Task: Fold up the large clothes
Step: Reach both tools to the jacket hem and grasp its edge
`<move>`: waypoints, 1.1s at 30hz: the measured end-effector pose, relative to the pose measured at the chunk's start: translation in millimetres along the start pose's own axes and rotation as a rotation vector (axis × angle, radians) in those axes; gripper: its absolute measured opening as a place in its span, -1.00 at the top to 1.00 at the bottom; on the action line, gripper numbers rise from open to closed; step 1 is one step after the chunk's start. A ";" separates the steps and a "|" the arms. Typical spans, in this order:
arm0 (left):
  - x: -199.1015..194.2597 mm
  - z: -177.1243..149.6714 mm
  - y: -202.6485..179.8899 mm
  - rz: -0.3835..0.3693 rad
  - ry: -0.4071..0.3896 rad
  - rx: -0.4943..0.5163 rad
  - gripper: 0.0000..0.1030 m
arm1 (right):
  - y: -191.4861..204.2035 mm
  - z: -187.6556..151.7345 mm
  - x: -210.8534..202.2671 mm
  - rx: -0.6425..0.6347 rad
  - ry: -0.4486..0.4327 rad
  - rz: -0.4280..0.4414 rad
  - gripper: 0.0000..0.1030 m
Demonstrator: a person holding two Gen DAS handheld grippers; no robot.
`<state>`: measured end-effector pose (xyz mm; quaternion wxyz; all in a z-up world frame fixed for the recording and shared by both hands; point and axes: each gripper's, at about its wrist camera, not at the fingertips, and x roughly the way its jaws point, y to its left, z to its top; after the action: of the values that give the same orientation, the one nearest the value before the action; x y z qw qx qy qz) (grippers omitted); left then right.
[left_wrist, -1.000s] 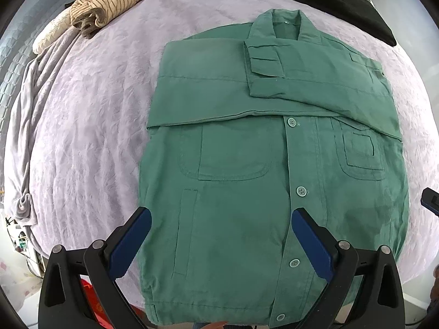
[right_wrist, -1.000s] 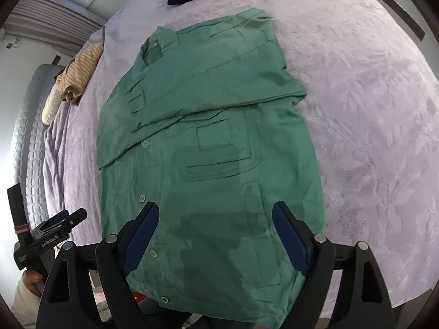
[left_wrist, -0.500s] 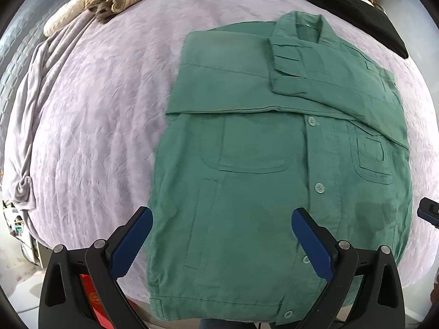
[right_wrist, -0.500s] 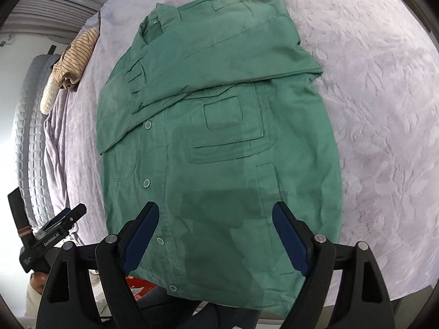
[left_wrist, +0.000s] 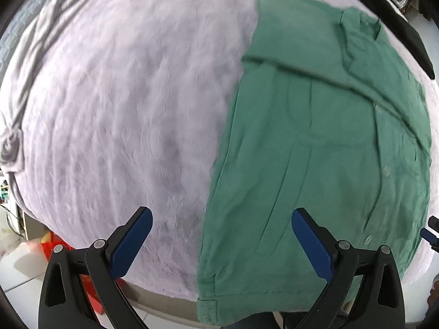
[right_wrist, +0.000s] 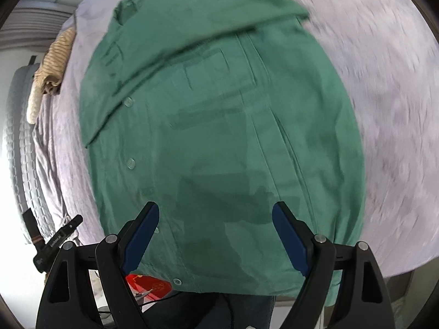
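Observation:
A green button-up shirt [left_wrist: 323, 164] lies flat on the lavender bedspread [left_wrist: 123, 109], sleeves folded across its chest and collar at the far end. My left gripper [left_wrist: 222, 242] is open above the shirt's near left corner. Its left pad is over bare bedspread, its right pad over green cloth, and the shirt's side edge runs between them. My right gripper [right_wrist: 216, 237] is open too, hovering over the near hem of the shirt [right_wrist: 219, 137] right of the button row. Nothing is held by either. The shirt's hem hangs slightly over the bed's near edge.
A folded beige striped garment [right_wrist: 55, 63] lies at the far left of the bed and a black garment [left_wrist: 397, 19] at the far right. A grey quilt [right_wrist: 19, 137] bunches along the left side. A red object [right_wrist: 148, 285] sits on the floor below, beside a person's dark trouser legs [right_wrist: 247, 312].
My left gripper has swung left and down, so the shirt now fills only the right half of its view. My right gripper has sunk closer to the hem. Both stayed open.

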<state>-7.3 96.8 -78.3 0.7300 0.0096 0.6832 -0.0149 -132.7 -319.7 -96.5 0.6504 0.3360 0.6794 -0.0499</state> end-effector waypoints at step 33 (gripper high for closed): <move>62.7 -95.5 40.4 -0.241 0.204 0.172 -0.98 | -127.2 -91.9 -37.0 0.389 -0.240 -0.113 -0.68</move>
<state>-97.0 140.0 -147.5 0.6462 -0.0086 0.7463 -0.1595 -279.8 -385.6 -95.9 0.6457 0.4080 0.5925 -0.2561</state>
